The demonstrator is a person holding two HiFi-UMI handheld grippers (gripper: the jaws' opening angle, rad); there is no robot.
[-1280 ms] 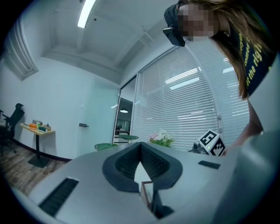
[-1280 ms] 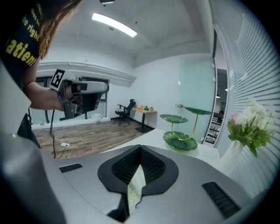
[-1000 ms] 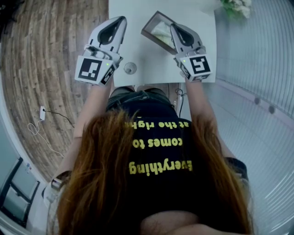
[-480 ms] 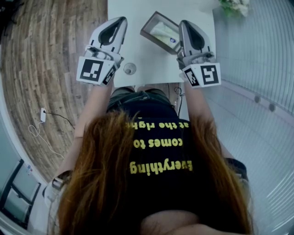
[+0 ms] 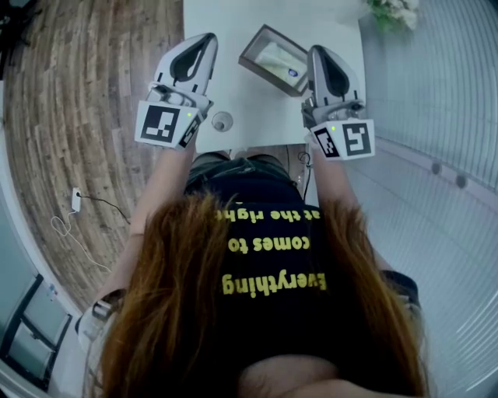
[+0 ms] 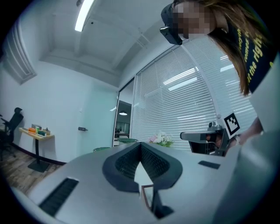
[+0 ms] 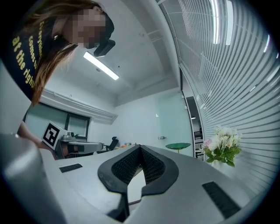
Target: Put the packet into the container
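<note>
The container (image 5: pixel 250 43), a shallow brown-rimmed box, sits on the white table (image 5: pixel 233 85). A pale packet (image 5: pixel 275 56) with a blue spot lies inside it. My right gripper (image 5: pixel 317 50) hovers just right of the container with its jaws shut and nothing in them. My left gripper (image 5: pixel 210 36) is held to the container's left, also shut and empty. In the left gripper view the dark pads (image 6: pixel 127 164) meet at the tip, and a corner of the container (image 6: pixel 147 197) shows below them. The right gripper view shows its pads (image 7: pixel 153 166) pressed together.
A small round glass object (image 5: pixel 222 120) stands near the table's front edge, between my grippers. A vase of white flowers (image 5: pixel 395 11) is at the far right corner. Wood floor lies to the left, and a window with blinds (image 5: pixel 436 93) to the right.
The right gripper has drawn back from over the container's right edge, moving right and toward the person. The left gripper has barely shifted.
</note>
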